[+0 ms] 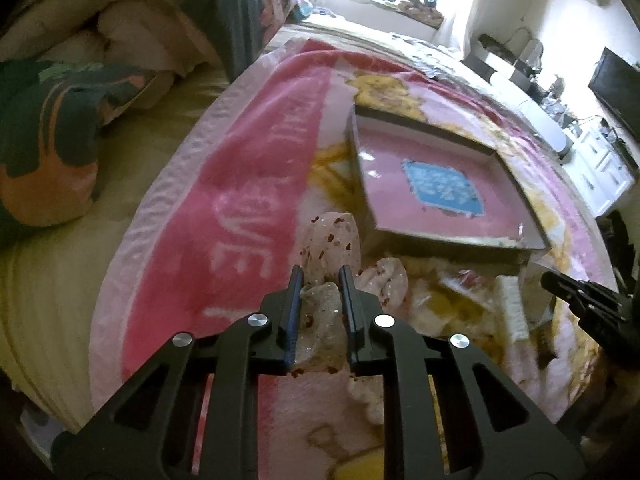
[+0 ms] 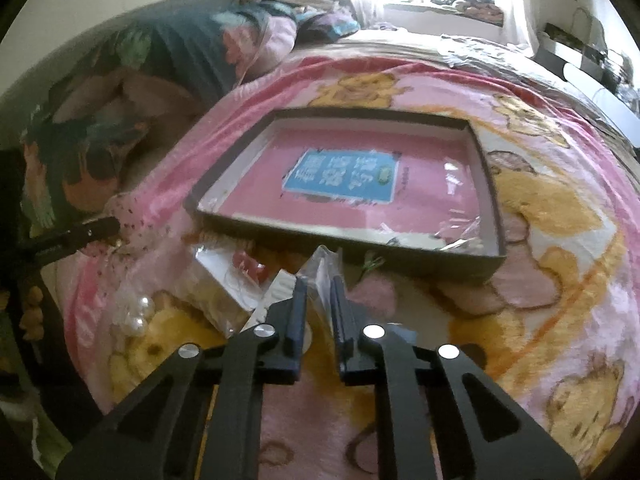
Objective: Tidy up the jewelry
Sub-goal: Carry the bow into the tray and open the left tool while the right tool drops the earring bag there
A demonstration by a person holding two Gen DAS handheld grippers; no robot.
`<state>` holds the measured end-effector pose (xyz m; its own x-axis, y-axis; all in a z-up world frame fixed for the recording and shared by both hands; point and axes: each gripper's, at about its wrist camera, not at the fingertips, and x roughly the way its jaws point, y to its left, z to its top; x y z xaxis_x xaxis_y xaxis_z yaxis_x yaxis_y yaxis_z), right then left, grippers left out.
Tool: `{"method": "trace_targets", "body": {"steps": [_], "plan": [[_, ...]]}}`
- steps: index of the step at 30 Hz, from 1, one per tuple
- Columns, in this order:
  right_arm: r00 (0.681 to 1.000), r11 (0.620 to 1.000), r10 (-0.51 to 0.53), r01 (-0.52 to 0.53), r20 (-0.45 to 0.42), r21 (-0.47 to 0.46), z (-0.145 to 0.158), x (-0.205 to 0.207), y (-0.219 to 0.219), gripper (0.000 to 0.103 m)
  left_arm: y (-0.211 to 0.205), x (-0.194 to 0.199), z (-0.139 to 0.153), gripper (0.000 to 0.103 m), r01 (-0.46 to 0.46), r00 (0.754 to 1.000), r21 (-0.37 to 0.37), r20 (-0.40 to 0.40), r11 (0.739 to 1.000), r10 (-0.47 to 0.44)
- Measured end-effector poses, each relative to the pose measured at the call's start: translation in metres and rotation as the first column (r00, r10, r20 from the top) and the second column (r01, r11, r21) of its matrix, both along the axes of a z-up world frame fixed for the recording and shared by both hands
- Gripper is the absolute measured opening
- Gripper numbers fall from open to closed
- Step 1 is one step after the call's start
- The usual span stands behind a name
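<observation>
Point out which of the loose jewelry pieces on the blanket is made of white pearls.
The pearl cluster at the blanket's left edge, left of the right gripper. The red bead piece sits on a white card; the others are in clear bags.

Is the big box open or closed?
Open. The box has no lid on it, and you can see right down to its pink bottom and the blue label inside.

My left gripper [image 1: 319,276] points forward and down, jaws narrowed, fingers [image 1: 295,300] pressed on a spotted pouch [image 1: 324,320]. My right gripper [image 2: 318,284] sits lower, jaws likewise narrowed, pinching a clear packet [image 2: 322,268].
</observation>
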<state>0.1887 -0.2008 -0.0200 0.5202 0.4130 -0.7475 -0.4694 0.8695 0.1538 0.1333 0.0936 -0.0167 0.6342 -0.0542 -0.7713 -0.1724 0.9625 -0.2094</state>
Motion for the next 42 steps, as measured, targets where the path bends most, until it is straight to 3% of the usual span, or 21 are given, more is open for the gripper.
{"method": "trace_targets", "body": {"steps": [12,25,33,42], "plan": [[0.995,0.978,-0.103,0.100,0.009,0.183,0.040,0.010,-0.062,0.007,-0.036,0.032,0.036,0.011,0.074,0.995,0.014,0.068,0.997,-0.075],[0.979,0.957,-0.190,0.167,0.077,0.235,0.065,0.045,-0.106,0.007,-0.081,0.083,0.044,0.011,0.129,0.988,0.020,0.078,0.991,-0.130],[0.982,0.956,-0.176,0.155,0.063,0.250,0.063,0.081,-0.106,0.007,-0.095,0.116,0.035,0.011,0.121,0.990,0.006,0.067,0.993,-0.121],[0.995,0.962,-0.089,0.100,-0.055,0.254,0.030,0.122,-0.075,0.007,-0.103,0.150,0.009,0.012,0.120,0.993,0.009,0.010,0.993,-0.120]]}}
